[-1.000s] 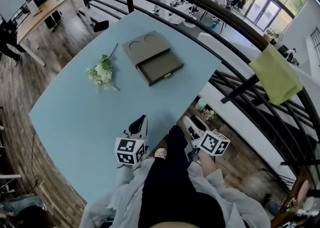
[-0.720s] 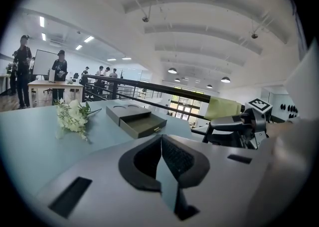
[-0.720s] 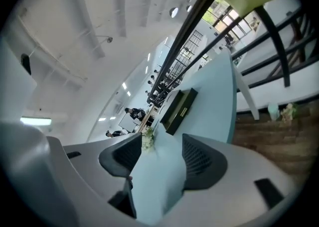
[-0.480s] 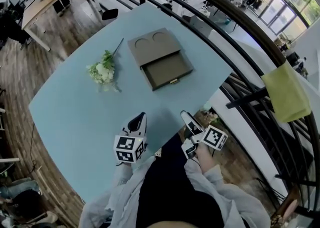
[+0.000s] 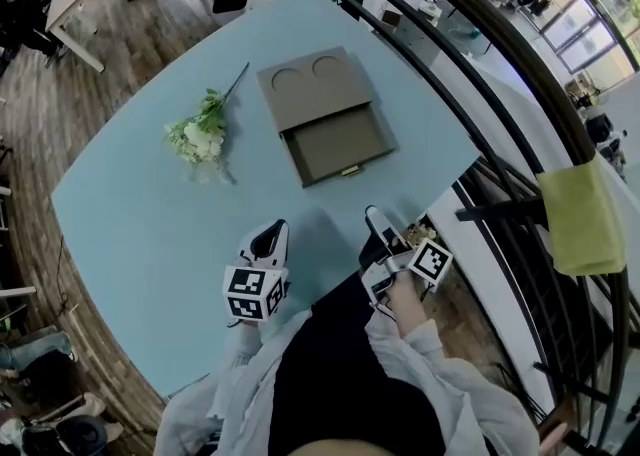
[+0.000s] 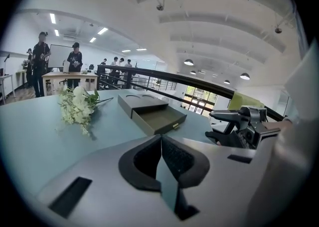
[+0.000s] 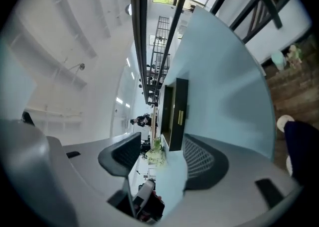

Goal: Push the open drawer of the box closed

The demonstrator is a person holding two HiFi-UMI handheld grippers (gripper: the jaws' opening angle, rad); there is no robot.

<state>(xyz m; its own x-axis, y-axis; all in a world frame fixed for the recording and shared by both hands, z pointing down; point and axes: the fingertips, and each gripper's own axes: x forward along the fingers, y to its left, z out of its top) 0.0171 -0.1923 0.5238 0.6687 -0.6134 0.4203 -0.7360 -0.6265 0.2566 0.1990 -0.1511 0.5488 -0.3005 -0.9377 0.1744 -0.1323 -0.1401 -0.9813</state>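
Nearest, both tools hover at the near edge of the table (image 5: 140,224), so I judge the task to be at its approach, with no push begun. The left gripper (image 5: 272,234) has its jaws pressed together with nothing between them. The right gripper (image 5: 376,216) has its jaws spread and holds nothing. Beyond them is bare tabletop, then the drawer (image 5: 338,142), pulled out toward the person and empty, with a small handle (image 5: 350,171) on its near front. It slides from the box (image 5: 312,92), which sits flat past mid-table.

The next move, as I read it, calls for bringing a gripper to the drawer front and pressing squarely away, so the box doesn't skid or turn. Nothing stands in that path. Flowers (image 5: 200,136) lie left of the box, apart from it. Farther off, a railing (image 5: 530,69) curves past the table, with a cloth (image 5: 585,219) draped over it.
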